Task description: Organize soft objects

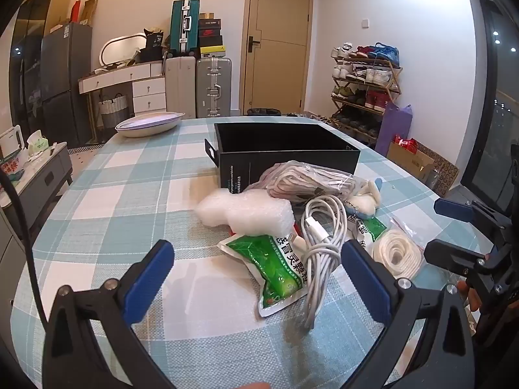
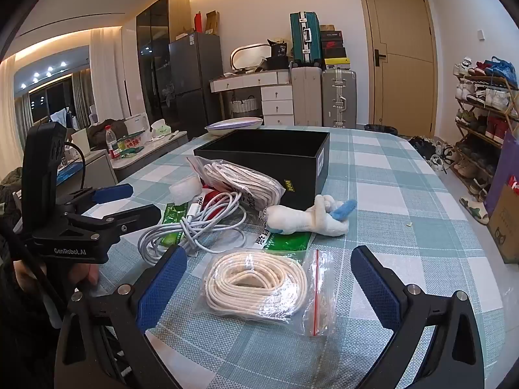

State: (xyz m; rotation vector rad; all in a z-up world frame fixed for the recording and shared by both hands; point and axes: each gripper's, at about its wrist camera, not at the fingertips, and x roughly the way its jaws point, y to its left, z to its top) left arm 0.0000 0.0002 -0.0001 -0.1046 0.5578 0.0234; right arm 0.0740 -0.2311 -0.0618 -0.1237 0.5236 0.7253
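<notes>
A pile of soft items lies on the checked tablecloth in front of an open black box (image 1: 285, 142) (image 2: 269, 155). It holds white foam (image 1: 246, 210), a green sachet (image 1: 279, 269), a white cable (image 1: 321, 236) (image 2: 194, 223), a bag of white cords (image 1: 308, 178) (image 2: 240, 178), a white plush toy (image 2: 308, 218) and a zip bag of cream rope (image 2: 259, 285) (image 1: 397, 254). My left gripper (image 1: 256, 259) is open above the sachet and cable. My right gripper (image 2: 269, 272) is open around the rope bag; it also shows in the left wrist view (image 1: 438, 230).
A shallow white dish (image 1: 149, 124) (image 2: 233, 125) sits at the table's far left. Suitcases, a dresser and a door stand behind; a shoe rack (image 1: 366, 90) and cardboard boxes are on the right. A low side table with bottles is on the left.
</notes>
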